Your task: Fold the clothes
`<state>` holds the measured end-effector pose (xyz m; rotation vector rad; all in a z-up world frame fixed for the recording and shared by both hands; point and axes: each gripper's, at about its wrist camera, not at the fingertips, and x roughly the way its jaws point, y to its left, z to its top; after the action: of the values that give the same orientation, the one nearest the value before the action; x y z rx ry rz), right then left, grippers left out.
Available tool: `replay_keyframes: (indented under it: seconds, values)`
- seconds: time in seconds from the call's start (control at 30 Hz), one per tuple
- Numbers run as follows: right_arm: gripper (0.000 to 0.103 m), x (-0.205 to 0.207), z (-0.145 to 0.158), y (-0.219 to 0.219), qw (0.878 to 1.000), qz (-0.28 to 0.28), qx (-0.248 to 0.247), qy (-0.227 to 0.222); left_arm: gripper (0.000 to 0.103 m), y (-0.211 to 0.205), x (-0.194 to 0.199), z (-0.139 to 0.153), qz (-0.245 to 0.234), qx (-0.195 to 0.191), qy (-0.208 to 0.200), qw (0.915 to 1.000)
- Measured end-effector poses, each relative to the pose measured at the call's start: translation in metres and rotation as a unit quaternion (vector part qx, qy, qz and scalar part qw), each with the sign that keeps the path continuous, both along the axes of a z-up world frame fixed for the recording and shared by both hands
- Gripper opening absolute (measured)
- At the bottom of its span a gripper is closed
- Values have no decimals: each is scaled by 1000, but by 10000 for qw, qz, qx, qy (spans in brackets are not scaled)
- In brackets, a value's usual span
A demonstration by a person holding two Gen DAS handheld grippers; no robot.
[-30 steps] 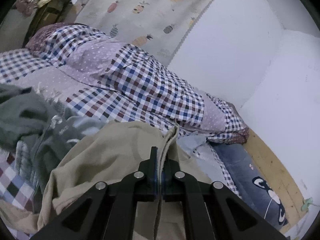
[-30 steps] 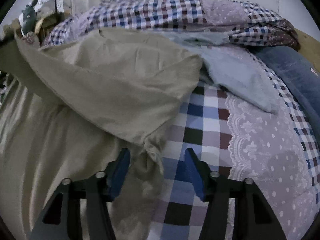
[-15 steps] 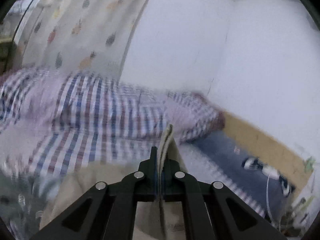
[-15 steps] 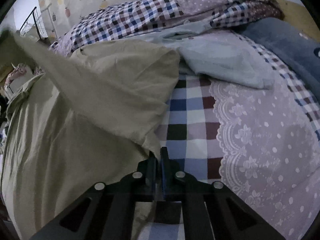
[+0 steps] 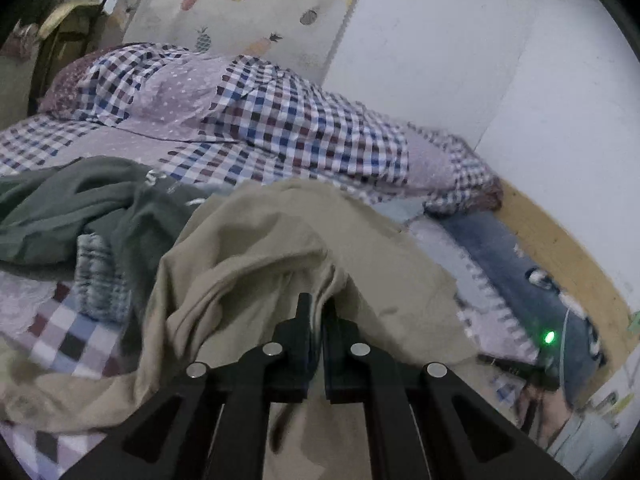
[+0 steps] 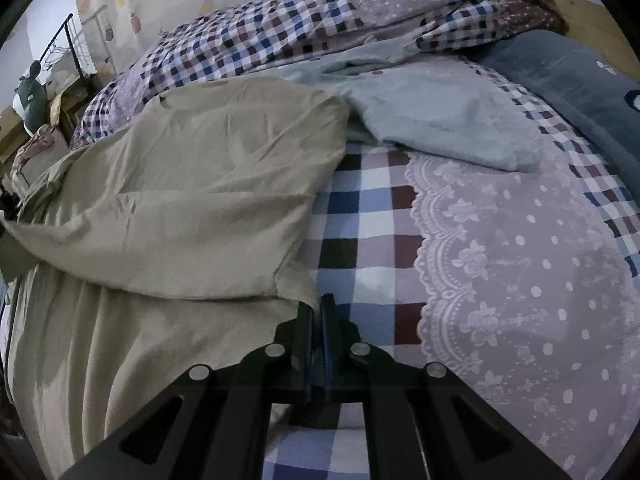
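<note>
A beige garment lies bunched on the checked bedsheet. My left gripper is shut on a gathered fold of it, which drapes down to both sides of the fingers. In the right wrist view the same beige garment spreads over the left half of the bed, one layer folded over another. My right gripper is shut on its lower right corner, low against the bedsheet.
A dark green garment and a striped cloth lie left of the beige one. A pale blue garment and a navy pillow lie ahead right. The rolled checked quilt lines the wall; a sleeve shows lower right.
My right gripper went from open around the beige corner to shut on it. My left gripper swung up and back down, still holding its fold.
</note>
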<state>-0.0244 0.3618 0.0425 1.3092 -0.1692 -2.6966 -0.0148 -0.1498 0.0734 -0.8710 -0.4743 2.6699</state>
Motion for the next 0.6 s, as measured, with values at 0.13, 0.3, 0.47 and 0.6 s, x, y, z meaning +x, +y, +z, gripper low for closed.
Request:
replay_keyframes:
  seconds: [0.13, 0.3, 0.47, 0.6]
  values:
    - [6, 6, 15, -10, 9987, 236, 427, 118, 2, 13, 16, -2, -135, -165, 26, 9998]
    - [29, 30, 55, -48, 9913, 928, 642, 679, 2, 32, 38, -3, -320, 80, 250, 9991]
    - [46, 59, 77, -123, 9653, 2333, 108, 1167, 4, 47, 65, -34, -498, 61, -276, 9984]
    - [46, 67, 61, -176, 9473, 3084, 46, 868, 21, 42, 85, -53, -382, 360, -955, 9940]
